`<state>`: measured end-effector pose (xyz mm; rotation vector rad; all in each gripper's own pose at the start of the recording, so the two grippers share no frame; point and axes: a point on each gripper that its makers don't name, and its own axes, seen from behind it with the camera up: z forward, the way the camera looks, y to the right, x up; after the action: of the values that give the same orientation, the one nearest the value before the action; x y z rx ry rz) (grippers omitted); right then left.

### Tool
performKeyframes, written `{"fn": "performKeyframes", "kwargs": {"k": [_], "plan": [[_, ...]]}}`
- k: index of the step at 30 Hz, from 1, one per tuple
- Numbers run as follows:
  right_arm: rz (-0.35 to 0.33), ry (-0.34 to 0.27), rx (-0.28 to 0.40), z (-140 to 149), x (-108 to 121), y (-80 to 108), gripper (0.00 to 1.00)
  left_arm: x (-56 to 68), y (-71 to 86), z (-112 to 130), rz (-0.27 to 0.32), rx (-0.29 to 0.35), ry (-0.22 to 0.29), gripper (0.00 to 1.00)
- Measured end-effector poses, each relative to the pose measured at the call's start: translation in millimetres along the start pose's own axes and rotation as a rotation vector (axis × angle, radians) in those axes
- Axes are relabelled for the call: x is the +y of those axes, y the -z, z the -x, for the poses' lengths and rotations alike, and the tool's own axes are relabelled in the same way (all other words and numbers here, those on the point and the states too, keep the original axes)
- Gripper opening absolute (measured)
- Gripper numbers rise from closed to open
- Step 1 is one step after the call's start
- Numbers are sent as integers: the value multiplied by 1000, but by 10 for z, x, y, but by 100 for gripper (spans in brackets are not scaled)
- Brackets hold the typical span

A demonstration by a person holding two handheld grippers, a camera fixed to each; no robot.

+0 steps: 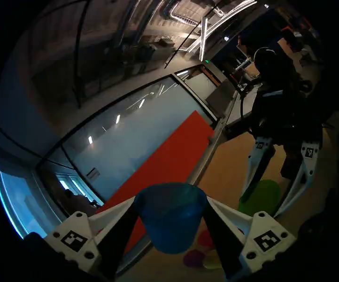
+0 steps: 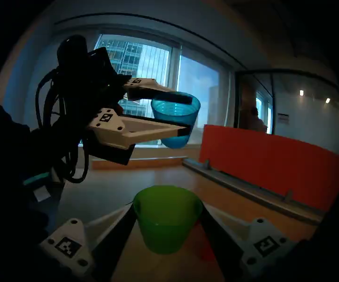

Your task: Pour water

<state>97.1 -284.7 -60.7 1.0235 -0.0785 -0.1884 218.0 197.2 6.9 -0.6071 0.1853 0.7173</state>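
Clamped in the fingers (image 1: 121, 225) of the left gripper (image 1: 171, 204), the blue cup (image 1: 172, 223) was held upright above the green cup (image 2: 167, 221), which was gripped by the right gripper (image 2: 167, 207). Pouring was judged not yet begun; tilting over the green rim was called for next.

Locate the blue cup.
The blue cup is held between the jaws of the left gripper, low centre in the left gripper view; in the right gripper view it hangs at upper centre, above the green cup.
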Motion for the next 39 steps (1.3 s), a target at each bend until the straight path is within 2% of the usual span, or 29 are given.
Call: {"fn": "performKeyframes", "kwargs": {"k": [6, 15, 39], "plan": [[-14, 1, 1, 13, -53, -22, 92, 12, 10, -50, 0, 4, -41, 87], [-24, 1, -5, 36, -93, -61, 92, -39, 25, -129, -13, 20, -111, 87], [-27, 2, 1, -10, -82, -111, 92, 19, 25, -238, -6, 33, -246, 87]]}}
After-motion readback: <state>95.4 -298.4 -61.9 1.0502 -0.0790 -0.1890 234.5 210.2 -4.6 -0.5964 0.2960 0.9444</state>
